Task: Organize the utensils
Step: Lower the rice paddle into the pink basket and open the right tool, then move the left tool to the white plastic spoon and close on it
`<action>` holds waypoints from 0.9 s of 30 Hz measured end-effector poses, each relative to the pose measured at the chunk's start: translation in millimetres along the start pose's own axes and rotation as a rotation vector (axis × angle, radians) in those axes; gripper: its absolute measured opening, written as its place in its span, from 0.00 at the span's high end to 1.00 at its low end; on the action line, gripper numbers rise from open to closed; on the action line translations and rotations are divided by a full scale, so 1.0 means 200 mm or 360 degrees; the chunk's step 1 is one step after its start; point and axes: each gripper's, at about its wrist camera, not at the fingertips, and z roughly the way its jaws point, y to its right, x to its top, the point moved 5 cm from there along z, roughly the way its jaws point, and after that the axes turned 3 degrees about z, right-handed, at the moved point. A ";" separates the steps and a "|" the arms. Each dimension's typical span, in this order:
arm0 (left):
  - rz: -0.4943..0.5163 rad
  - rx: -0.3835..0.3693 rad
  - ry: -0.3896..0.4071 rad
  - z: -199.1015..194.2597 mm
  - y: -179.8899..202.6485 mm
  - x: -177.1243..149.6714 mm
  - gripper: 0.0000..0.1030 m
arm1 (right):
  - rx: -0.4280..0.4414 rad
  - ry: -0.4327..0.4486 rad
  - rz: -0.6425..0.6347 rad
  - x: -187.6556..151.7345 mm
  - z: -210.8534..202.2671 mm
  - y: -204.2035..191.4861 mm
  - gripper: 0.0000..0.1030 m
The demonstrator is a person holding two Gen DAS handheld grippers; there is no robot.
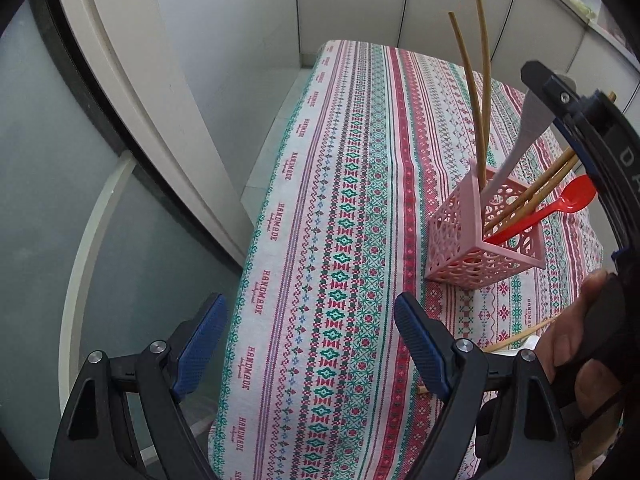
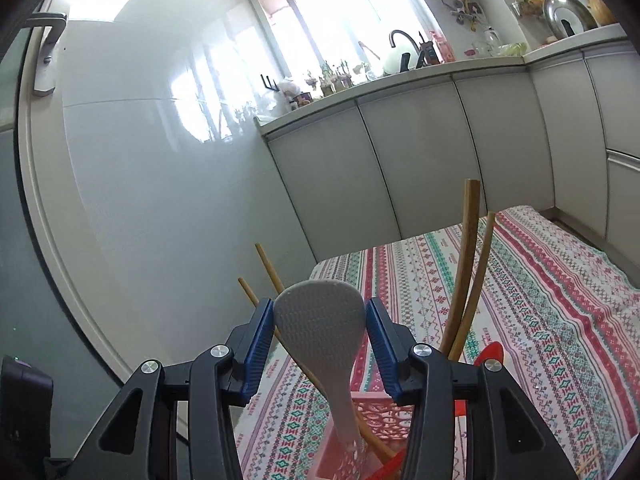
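Things around: A table (image 1: 360, 240) with a striped pink, red and green cloth stands near grey cupboards (image 2: 420, 152) and a white wall. A kitchen counter (image 2: 400, 76) with a tap and a bright window is far behind.
In the way: Two long wooden chopsticks (image 1: 482, 92) stick up tall from the pink basket (image 1: 460, 240). Two more chopsticks (image 1: 536, 188) and a red spoon (image 1: 560, 206) lean out to one side.
Only the left view shows: The whole basket standing on the cloth, and one loose chopstick (image 1: 516, 336) lying flat on the table by the person's hand (image 1: 580, 340).
Only the right view shows: The round bumpy head of the white rice paddle (image 2: 320, 320).
Left claw (image 1: 308, 344): Spread wide, holding nothing, hanging over the table's edge.
Right claw (image 2: 320, 340): Half open, with its blue pads on both sides of the paddle's head. I cannot tell if they pinch it.
Paddle: Its handle goes down into the basket.
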 end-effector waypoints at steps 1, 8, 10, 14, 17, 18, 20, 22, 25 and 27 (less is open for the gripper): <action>-0.0001 -0.0002 0.0001 0.00 0.00 0.00 0.15 | 0.0003 -0.0020 0.0009 -0.01 0.00 0.01 0.53; -0.0008 -0.0043 -0.0006 -0.01 0.01 -0.01 0.15 | 0.0065 -0.0216 0.0038 -0.06 -0.04 0.05 0.36; -0.0003 -0.0050 -0.0003 -0.02 0.02 -0.02 0.15 | 0.0083 -0.0241 0.0027 -0.05 -0.07 0.06 0.34; 0.0022 -0.0065 0.0013 -0.04 0.06 -0.03 0.15 | 0.0095 -0.0263 -0.0027 0.01 -0.19 0.06 0.30; 0.0058 -0.0083 0.0019 -0.06 0.10 -0.04 0.15 | 0.0098 -0.0283 -0.0060 0.05 -0.31 0.08 0.24; 0.0069 -0.0090 0.0019 -0.06 0.11 -0.05 0.15 | 0.0092 -0.0294 -0.0075 0.06 -0.35 0.09 0.23; 0.0096 -0.0109 0.0016 -0.07 0.15 -0.06 0.15 | 0.0062 -0.0327 -0.0114 0.09 -0.43 0.13 0.20; 0.0136 -0.0133 0.0008 -0.08 0.19 -0.09 0.15 | 0.0016 -0.0376 -0.0144 0.10 -0.51 0.19 0.18; 0.0213 -0.0152 -0.0005 -0.09 0.25 -0.13 0.15 | -0.0081 -0.0488 -0.0164 0.11 -0.61 0.30 0.17; 0.0254 -0.0172 -0.0025 -0.08 0.29 -0.16 0.15 | -0.0152 -0.0567 -0.0174 0.10 -0.66 0.39 0.17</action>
